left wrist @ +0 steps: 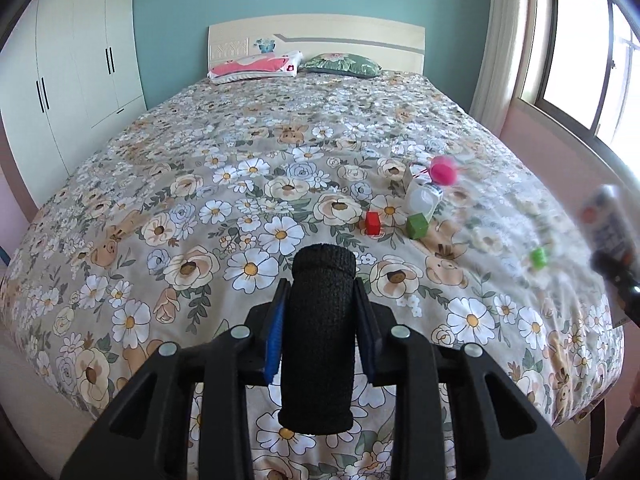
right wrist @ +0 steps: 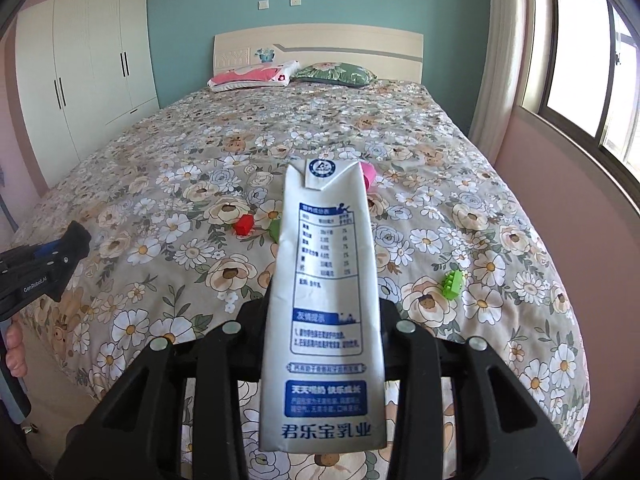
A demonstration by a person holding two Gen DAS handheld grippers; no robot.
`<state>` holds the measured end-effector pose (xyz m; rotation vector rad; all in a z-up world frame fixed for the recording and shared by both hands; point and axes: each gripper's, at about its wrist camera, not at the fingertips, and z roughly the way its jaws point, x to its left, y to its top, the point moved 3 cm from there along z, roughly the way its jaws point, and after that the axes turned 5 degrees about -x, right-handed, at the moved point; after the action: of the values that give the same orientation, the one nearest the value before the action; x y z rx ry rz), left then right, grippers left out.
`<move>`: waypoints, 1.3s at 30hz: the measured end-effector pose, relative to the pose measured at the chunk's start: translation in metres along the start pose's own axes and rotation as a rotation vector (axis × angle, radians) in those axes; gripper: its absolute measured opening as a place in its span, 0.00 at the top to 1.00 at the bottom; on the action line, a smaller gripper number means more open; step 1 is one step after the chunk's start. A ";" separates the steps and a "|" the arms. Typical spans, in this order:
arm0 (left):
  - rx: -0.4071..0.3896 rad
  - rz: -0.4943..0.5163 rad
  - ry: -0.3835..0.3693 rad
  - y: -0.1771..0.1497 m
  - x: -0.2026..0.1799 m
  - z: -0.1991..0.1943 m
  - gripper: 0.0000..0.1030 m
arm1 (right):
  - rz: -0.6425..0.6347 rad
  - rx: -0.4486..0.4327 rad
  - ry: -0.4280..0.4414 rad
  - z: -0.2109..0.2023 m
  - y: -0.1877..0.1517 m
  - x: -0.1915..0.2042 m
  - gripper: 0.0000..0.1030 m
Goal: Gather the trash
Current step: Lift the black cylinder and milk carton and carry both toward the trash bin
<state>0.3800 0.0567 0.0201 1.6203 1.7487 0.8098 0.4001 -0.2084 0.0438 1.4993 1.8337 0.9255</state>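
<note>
1. Location type: home bedroom.
2. Evidence: a double bed with floral bedspread and wooden headboard.
3. Two pillows at the headboard.
4. White wardrobe on one side; curtained window on the other.

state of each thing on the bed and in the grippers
left gripper: shut on black roll
black roll: held, pointing forward
right gripper: shut on milk carton
milk carton: held above the bed, flattened
red block: lying on bed
green cube: lying on bed
plastic bottle: lying on bed
green brick: lying on bed, apart from the rest
</note>
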 end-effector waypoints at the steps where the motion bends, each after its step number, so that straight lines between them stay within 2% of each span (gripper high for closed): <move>1: -0.024 0.004 0.000 0.006 -0.001 -0.013 0.68 | -0.006 -0.016 0.003 -0.013 0.004 0.003 0.64; 10: -0.227 0.039 -0.018 0.030 -0.012 -0.135 0.68 | -0.071 -0.141 0.028 -0.118 0.028 0.030 0.64; 18: -0.366 0.056 -0.038 0.021 -0.011 -0.227 0.68 | -0.112 -0.213 0.075 -0.199 0.021 0.047 0.64; 30: -0.440 0.075 -0.081 -0.031 -0.001 -0.301 0.68 | -0.197 -0.252 0.166 -0.272 -0.024 0.077 0.64; 34: -0.431 0.079 -0.085 -0.052 0.005 -0.309 0.68 | -0.212 -0.244 0.207 -0.287 -0.040 0.089 0.64; 39: -0.379 0.069 -0.102 -0.079 0.016 -0.303 0.68 | -0.218 -0.190 0.245 -0.287 -0.062 0.098 0.64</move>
<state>0.0934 0.0592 0.1475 1.4434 1.3753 1.0037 0.1169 -0.1618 0.1597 1.0862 1.9696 1.1795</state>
